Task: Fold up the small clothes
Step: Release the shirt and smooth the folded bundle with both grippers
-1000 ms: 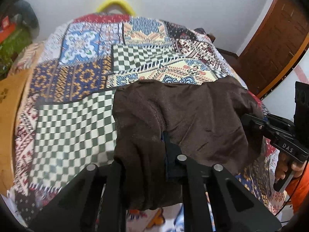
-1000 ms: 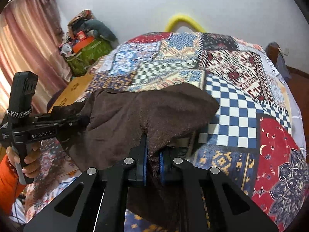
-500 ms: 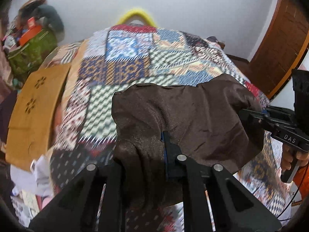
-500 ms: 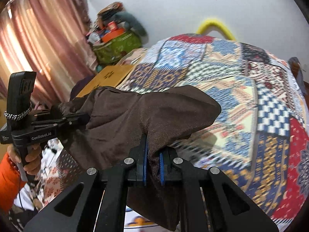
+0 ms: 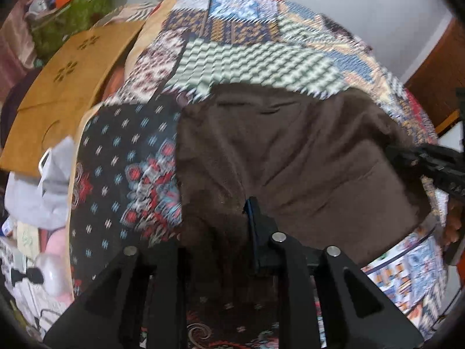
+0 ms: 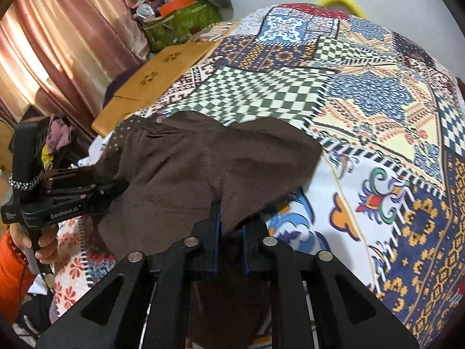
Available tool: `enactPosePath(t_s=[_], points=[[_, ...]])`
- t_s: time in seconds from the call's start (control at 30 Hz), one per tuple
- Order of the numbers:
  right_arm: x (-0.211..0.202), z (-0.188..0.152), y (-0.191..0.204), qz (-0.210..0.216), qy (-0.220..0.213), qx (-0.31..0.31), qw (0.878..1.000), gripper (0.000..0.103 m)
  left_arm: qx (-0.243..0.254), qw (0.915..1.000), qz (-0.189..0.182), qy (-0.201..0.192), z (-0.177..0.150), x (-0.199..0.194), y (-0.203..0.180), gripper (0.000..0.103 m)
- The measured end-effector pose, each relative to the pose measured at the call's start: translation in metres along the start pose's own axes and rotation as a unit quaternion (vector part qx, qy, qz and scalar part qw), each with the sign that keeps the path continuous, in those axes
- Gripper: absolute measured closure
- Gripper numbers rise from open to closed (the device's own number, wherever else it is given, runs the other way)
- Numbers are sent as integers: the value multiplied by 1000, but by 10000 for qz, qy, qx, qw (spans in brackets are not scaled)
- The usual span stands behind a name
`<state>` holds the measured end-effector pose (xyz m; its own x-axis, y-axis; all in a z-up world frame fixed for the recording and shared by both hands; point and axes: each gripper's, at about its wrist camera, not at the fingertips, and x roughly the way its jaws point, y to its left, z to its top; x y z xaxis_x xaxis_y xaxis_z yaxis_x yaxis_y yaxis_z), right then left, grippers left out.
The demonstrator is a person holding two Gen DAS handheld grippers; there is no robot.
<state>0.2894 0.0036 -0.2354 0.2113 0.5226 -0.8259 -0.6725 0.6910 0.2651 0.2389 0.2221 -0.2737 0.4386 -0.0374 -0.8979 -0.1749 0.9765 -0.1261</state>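
A brown garment (image 5: pixel 290 151) hangs stretched between both grippers over the near left part of the patchwork bedspread (image 5: pixel 250 58). My left gripper (image 5: pixel 232 218) is shut on its left edge; cloth drapes over and hides the left finger. It also shows from the side in the right wrist view (image 6: pixel 116 186). My right gripper (image 6: pixel 231 226) is shut on the garment (image 6: pixel 209 163) at its right edge, cloth hanging down between the fingers. The right gripper shows at the right edge of the left wrist view (image 5: pixel 407 157).
A wooden board (image 6: pixel 162 75) lies off the bed's left side, with a green box of clutter (image 6: pixel 186 17) behind it and pink curtains (image 6: pixel 58 43). White bags and clothes (image 5: pixel 40 189) lie on the floor to the left. A wooden door (image 5: pixel 436 87) stands at the right.
Both grippers have carried the garment to the left and down toward the bed's near left part. Both stayed shut on the cloth, which still spans between them.
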Motion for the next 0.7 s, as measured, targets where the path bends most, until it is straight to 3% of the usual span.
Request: enactPosePath(t_s=[0.13, 0.27, 0.37, 0.47, 0.53, 0.6, 0.7], points=[[-16, -8, 5, -566, -95, -318, 9978, 78, 98, 9993, 339, -137, -10, -7, 6, 53], [-41, -11, 15, -1009, -452, -637, 9918, 74, 136, 9974, 621, -350, -9, -26, 15, 50], [-53, -4, 27, -916, -710, -825, 9898, 69, 88, 9957, 723, -581, 0, -45, 17, 41], [-48, 8, 43, -639, -763, -970, 9903, 63, 18, 9964, 447, -722, 9, -53, 13, 36], [-35, 15, 52, -463, -648, -1045, 9913, 62, -25, 9971, 227, -724, 15, -50, 7, 28], [-13, 20, 59, -394, -456, -1079, 9923, 62, -40, 9980, 57, -621, 21, -38, -1, 27], [21, 23, 57, -359, -81, -1029, 9940, 62, 65, 9989, 135, -437, 27, -14, -13, 27]])
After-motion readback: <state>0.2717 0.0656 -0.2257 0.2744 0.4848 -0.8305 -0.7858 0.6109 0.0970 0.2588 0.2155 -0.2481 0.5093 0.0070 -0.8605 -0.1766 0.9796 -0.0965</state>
